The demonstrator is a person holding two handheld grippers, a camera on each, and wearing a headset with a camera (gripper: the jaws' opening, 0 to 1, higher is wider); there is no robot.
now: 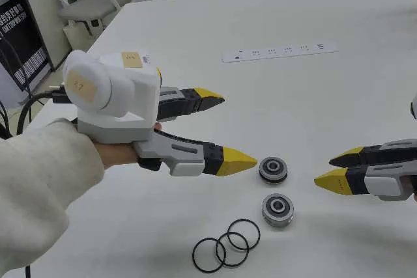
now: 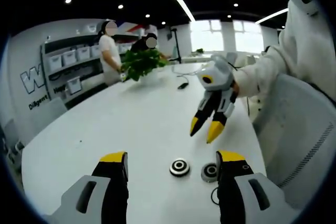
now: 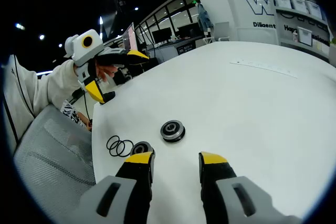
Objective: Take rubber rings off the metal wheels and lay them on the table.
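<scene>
**Three rubber rings (image 1: 225,252) down, more may be left to strip**

At a white surface (image 1: 313,109), a person holds a two-jaw tool in each hand over a pair of metal wheels. The left tool (image 1: 236,128) (the large one at the left of the head view) hangs with its yellow-tipped jaws spread wide and nothing between them. Its lower tip is just beside the farther wheel (image 1: 273,168) but not touching it. The right tool (image 1: 326,168) points in from the opposite side, its jaws parted by a narrower gap and likewise empty. Its tips are near both wheels and touch neither. The nearer wheel (image 1: 277,209) lies flat just beside its partner, with a sliver of bare surface between the two.

The three rubber rings lie flat in an overlapping chain near the person's edge of the surface, close to the nearer wheel. In the right gripper view they sit beside that wheel, which is half hidden behind one of that tool's own jaws.

With three rings laid out, part of the job looks done. What remains is harder to read. The farther wheel shows a dark band round its rim, which may be a ring yet to come off, while the nearer wheel's rim looks like bare metal (the pictures are too small to settle it). Neither wheel is gripped, so no removal is under way at this moment. A power strip (image 1: 280,51) lies well apart, toward the far side.
</scene>
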